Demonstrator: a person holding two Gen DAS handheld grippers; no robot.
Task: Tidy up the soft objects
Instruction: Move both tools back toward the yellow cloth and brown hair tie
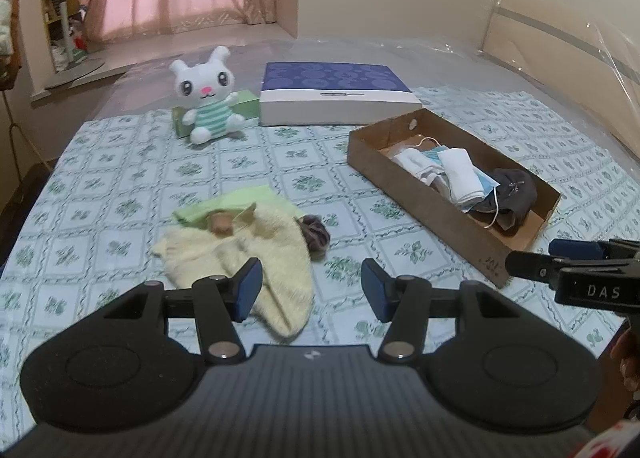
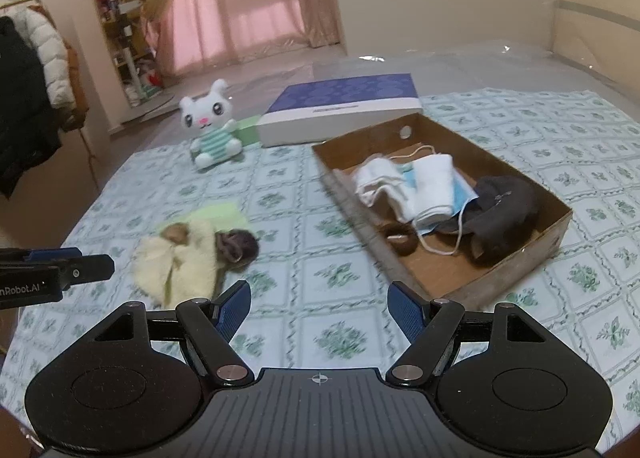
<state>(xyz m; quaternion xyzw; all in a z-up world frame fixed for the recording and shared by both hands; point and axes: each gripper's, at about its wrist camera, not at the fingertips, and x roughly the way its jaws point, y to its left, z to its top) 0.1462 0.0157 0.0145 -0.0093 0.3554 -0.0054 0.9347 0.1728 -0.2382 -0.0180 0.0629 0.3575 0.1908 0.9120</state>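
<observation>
A brown cardboard box (image 1: 460, 246) (image 2: 556, 234) lies on the patterned bedsheet and holds white cloths (image 2: 404, 185), a blue face mask (image 2: 460, 197), a dark cloth (image 2: 504, 209) and a brown scrunchie (image 2: 402, 240). A pale yellow cloth (image 1: 248, 258) (image 2: 180, 266) lies left of the box, with a light green cloth (image 1: 232, 201), a small tan item (image 1: 221, 222) and a dark purple scrunchie (image 1: 316, 232) (image 2: 238, 244). My left gripper (image 1: 312, 294) is open and empty above the yellow cloth's near edge. My right gripper (image 2: 319, 308) is open and empty above the sheet, between the yellow cloth and the box.
A white plush bunny (image 1: 208, 97) (image 2: 212, 125) sits against a green box (image 1: 248, 101) at the back. A flat blue-and-white box (image 1: 336, 93) (image 2: 340, 109) lies behind the cardboard box. Clear plastic covers the bed's far side. Curtains and shelves stand beyond.
</observation>
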